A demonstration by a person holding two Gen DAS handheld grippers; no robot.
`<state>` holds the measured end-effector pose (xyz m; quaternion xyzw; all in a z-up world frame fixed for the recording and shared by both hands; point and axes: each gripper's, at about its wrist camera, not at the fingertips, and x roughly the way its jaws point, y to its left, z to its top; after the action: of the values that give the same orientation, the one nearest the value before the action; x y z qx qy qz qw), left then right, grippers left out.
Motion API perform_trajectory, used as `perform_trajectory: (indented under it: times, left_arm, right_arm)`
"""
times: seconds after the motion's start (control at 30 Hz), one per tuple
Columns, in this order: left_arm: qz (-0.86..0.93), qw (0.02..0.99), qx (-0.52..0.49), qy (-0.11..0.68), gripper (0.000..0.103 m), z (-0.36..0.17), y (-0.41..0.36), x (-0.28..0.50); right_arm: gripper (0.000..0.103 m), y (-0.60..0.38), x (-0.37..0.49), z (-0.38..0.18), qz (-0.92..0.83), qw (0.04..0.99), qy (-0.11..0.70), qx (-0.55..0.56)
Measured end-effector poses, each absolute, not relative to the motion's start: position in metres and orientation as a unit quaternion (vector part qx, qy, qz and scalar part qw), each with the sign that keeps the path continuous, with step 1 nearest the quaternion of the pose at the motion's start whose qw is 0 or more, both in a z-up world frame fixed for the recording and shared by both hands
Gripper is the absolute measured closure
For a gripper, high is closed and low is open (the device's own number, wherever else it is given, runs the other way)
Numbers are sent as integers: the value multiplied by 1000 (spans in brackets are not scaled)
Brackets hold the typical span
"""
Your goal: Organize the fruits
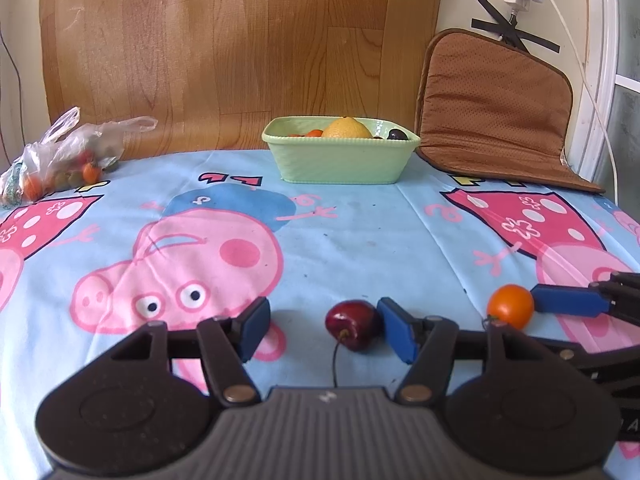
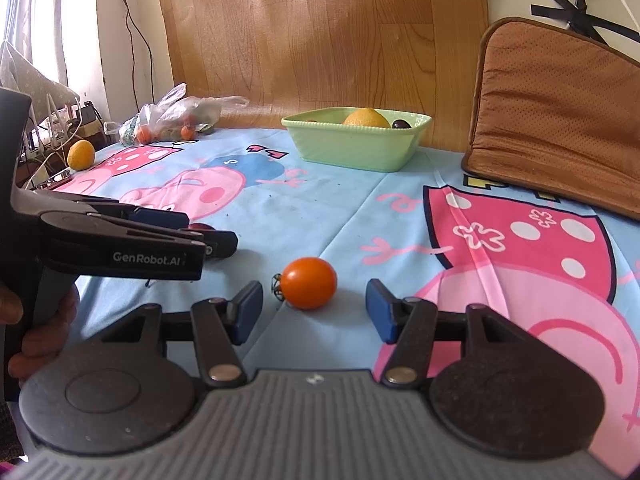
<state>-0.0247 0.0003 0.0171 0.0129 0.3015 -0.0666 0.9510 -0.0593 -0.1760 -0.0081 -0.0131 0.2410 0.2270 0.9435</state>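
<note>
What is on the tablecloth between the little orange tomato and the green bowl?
Nothing: in the right wrist view, only bare cartoon-pig tablecloth lies between the small round orange tomato and the pale green plastic bowl.

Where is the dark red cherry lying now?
In the left wrist view the cherry lies on the cartoon tablecloth between the open left tool tips, close to its right-hand tip, left of the orange tomato.

Dark red cherry [image 1: 352, 324], lower centre. Orange tomato [image 2: 310, 283], centre. Pale green basket [image 1: 340, 156], upper centre, holds yellow lemon [image 1: 347, 128]. Light blue tablecloth [image 1: 380, 232] with pink cartoon pig print. Brown perforated cushion [image 1: 496, 100], upper right. Blue gripper pads [image 1: 400, 336].
</note>
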Motion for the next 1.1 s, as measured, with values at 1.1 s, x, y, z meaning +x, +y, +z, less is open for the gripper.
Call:
perform_trajectory:
  times: [1.1]
  left_arm:
    - [-142,951,-15,273,70,79,9,181]
  right_arm:
    - [68,-152,148,40,215,960,179,4]
